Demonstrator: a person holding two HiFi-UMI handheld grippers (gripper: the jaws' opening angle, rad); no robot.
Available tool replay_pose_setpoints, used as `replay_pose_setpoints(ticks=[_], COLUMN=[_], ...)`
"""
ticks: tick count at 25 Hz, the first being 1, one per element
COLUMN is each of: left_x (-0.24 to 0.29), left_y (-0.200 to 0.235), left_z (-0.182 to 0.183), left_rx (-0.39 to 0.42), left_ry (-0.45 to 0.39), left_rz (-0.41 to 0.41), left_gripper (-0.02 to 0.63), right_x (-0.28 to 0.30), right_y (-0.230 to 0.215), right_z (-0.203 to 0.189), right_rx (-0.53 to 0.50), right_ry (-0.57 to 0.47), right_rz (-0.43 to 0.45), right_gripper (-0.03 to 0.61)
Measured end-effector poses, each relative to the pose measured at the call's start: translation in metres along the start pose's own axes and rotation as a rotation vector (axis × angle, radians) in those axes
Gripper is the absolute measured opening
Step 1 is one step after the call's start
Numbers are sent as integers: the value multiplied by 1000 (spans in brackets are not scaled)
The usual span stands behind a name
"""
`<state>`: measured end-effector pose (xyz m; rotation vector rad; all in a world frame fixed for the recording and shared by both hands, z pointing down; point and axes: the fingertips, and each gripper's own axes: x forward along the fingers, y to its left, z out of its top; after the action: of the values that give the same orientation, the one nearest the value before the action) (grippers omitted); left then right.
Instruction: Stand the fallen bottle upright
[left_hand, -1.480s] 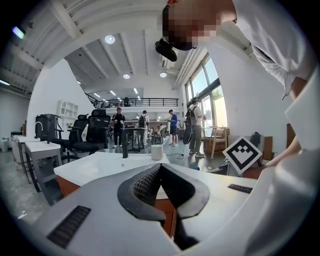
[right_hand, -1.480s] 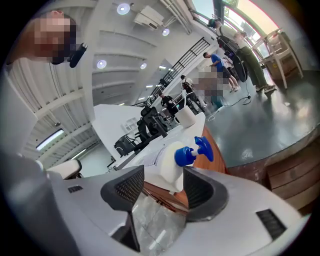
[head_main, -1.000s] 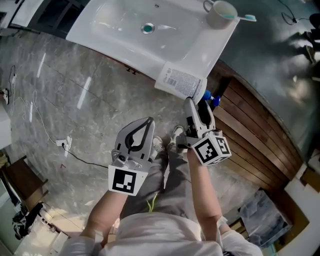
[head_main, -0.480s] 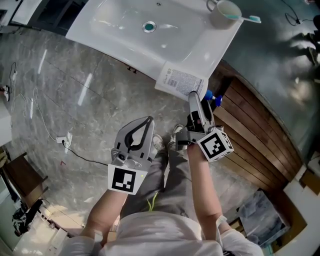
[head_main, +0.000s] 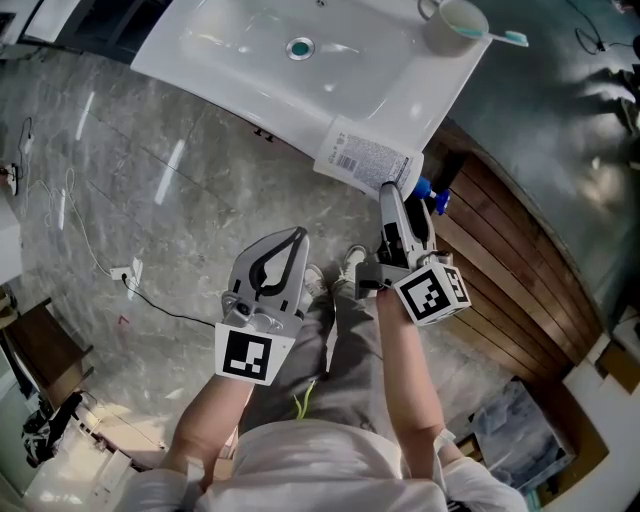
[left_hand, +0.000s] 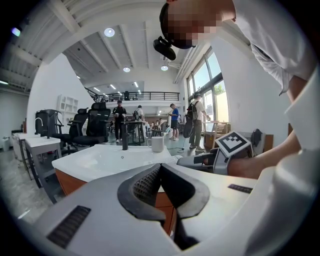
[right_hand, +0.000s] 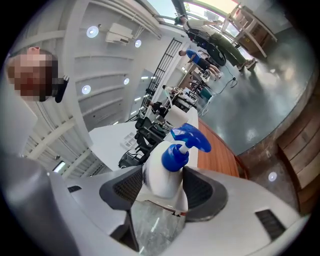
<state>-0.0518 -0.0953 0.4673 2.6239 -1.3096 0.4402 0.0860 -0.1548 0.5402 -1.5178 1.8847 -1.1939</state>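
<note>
Gripping the fallen spray bottle (head_main: 362, 160)
Right gripper (head_main: 402, 200) clamps its white neck below the blue trigger (right_hand: 192, 137); bottle lies on the washbasin's (head_main: 420, 100) front corner. Left gripper (head_main: 298, 240) hangs closed, empty.

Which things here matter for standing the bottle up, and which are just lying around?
Job: spray bottle, lying on the washbasin edge; right gripper, closed on its neck.
Lying about: mug, toothbrush, floor cable; left gripper, shut and empty.
</note>
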Motion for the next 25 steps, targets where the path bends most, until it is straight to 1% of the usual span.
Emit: replay_pose_setpoints(ticks=[5, 11, 18, 21, 25], left_x=[1, -1, -7, -8, -7], left_y=[-2, -2, 3, 5, 4], left_z=[3, 8, 5, 3, 1], left_rx=[3, -8, -19, -26, -32], left_ry=[-2, -18, -17, -15, -13], left_rz=[-4, 5, 15, 22, 23], left_gripper=[15, 15, 15, 15, 14], right_x=[-2, -3, -1, 0, 1], right_y=[8, 17, 16, 18, 10], right_z=[7, 18, 26, 29, 27], right_rx=[-106, -153, -94, -103, -38], right_ry=[13, 3, -39, -46, -45], right_rz=[5, 9, 7, 5, -1], right_gripper=[250, 250, 249, 249, 249])
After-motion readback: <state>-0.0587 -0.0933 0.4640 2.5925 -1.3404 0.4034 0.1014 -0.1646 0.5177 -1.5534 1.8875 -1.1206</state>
